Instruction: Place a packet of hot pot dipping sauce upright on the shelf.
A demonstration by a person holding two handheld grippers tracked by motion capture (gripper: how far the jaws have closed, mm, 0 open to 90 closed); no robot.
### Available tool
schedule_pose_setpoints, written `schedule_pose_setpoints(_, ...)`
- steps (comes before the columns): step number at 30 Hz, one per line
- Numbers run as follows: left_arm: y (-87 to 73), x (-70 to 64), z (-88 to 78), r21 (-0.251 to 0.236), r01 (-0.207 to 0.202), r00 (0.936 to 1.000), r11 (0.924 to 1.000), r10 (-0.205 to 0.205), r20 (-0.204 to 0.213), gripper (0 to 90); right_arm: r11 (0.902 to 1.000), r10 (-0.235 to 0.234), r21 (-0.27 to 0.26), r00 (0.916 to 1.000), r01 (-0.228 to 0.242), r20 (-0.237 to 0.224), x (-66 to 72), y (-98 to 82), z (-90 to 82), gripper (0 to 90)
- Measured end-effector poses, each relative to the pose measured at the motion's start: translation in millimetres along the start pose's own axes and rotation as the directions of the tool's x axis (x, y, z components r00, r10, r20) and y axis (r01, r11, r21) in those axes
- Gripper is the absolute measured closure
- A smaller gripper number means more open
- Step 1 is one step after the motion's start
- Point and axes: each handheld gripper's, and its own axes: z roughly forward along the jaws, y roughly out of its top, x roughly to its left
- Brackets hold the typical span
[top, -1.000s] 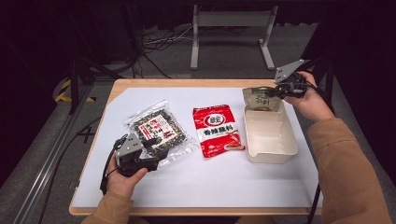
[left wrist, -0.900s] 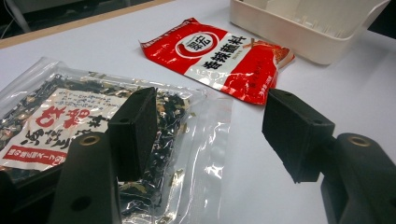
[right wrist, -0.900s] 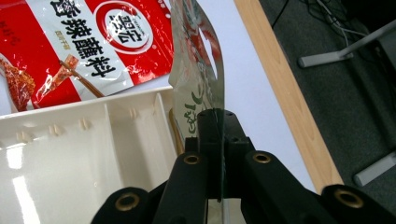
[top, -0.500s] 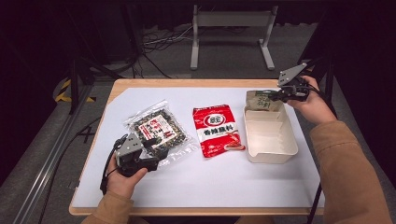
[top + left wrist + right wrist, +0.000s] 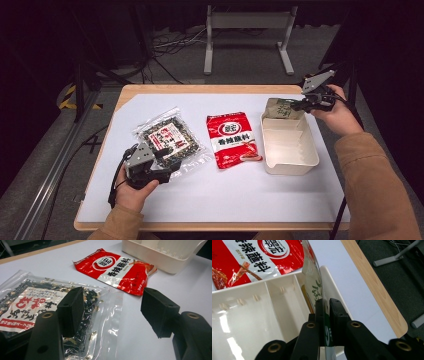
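Green-and-cream printed paper, the packet (image 5: 313, 287) in my right gripper (image 5: 326, 305), stands on edge at the far end of the white tray (image 5: 289, 165); its lettering is too partial to read, and the jaws have just been easing apart with the packet still between them. My left gripper (image 5: 112, 312) sits open over the clear seaweed bag (image 5: 32, 305), beside the red sachet (image 5: 117, 267) reading "香辣蘸料".

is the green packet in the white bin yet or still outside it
Partly in. The green packet stands on edge against the white bin's far wall, its lower end inside, its top edge between the right gripper's fingers, which have just been opening.
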Motion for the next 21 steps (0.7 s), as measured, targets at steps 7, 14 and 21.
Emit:
schedule_pose_setpoints(7,0.9,-0.7,2.4,0.003,0.0,1.0,1.0,0.0,0.004,35.5,0.998,0.044,-0.048,0.9987,-0.042,0.027,2.8,-1.5,-7.0,64.5)
schedule_pose_setpoints(14,1.7,-0.7,3.6,0.003,-0.001,1.0,1.0,0.001,0.009,35.2,0.9956,0.038,-0.087,0.9988,-0.035,0.03,8.9,2.9,-13.6,56.8)
schedule_pose_setpoints(21,1.9,-0.3,3.4,0.001,0.005,0.9999,1.0,-0.005,0.011,34.8,0.9879,0.054,-0.148,0.9975,-0.047,0.046,16.9,13.5,-23.9,50.8)
